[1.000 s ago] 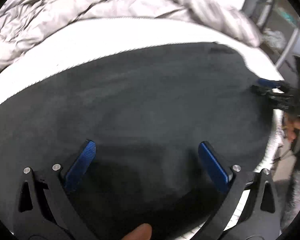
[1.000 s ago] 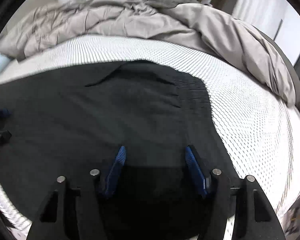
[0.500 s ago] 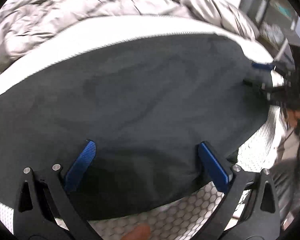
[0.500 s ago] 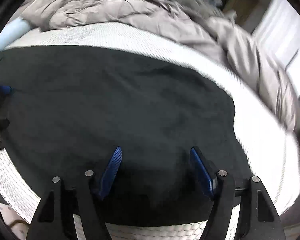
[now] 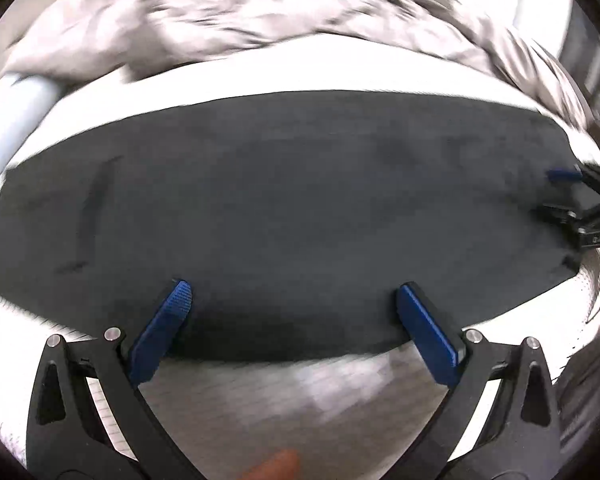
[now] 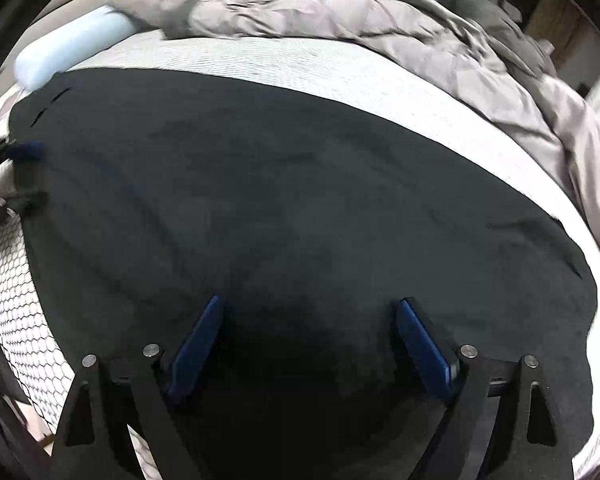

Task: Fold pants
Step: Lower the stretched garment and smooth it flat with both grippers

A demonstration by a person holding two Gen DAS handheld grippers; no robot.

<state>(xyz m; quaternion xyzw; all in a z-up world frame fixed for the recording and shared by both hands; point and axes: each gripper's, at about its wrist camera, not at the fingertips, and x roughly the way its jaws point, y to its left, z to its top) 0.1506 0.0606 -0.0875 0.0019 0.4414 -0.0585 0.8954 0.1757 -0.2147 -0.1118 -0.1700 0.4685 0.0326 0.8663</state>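
My left gripper (image 5: 294,300) has black triangular-cutout arms, silver screw heads and blue textured pads (image 5: 162,330). My right gripper (image 6: 310,320) is built the same, with smooth-looking blue pads (image 6: 422,350). At the left view's right edge, its black body carries small white lettering.

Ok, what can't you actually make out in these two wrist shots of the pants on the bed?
- Left wrist view: grey duvet smeared by motion blur, its folds unreadable.
- Left wrist view: right gripper cut off by the frame edge.
- Right wrist view: left gripper cropped at the rim, jaws unclear there.
- Both views: black pants too dark to show how many layers are folded.
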